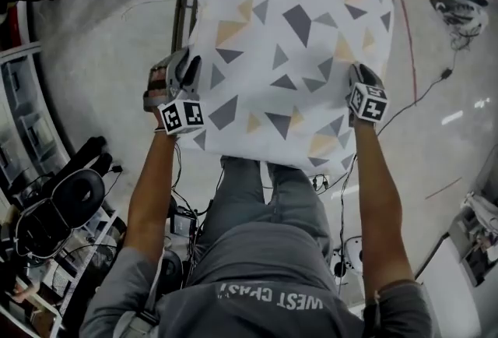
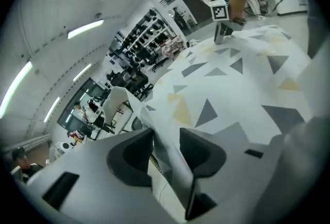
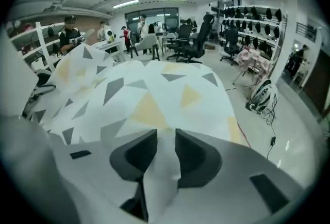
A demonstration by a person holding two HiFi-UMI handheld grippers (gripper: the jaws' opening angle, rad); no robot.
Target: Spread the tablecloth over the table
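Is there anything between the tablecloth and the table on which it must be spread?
Nothing visible. The tablecloth, held by the left gripper and the right gripper, hides most below it; only a dark edge shows beside it.

Probably a lab (office chairs (image 3: 193,37), gear-stacked shelves (image 3: 252,21)).

Office chairs (image 3: 192,37), white helmet (image 3: 261,95), floor cable (image 1: 447,73)

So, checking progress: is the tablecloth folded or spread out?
Spread out: the tablecloth stretches between the left gripper and right gripper, whose jaws pinch its near corners.
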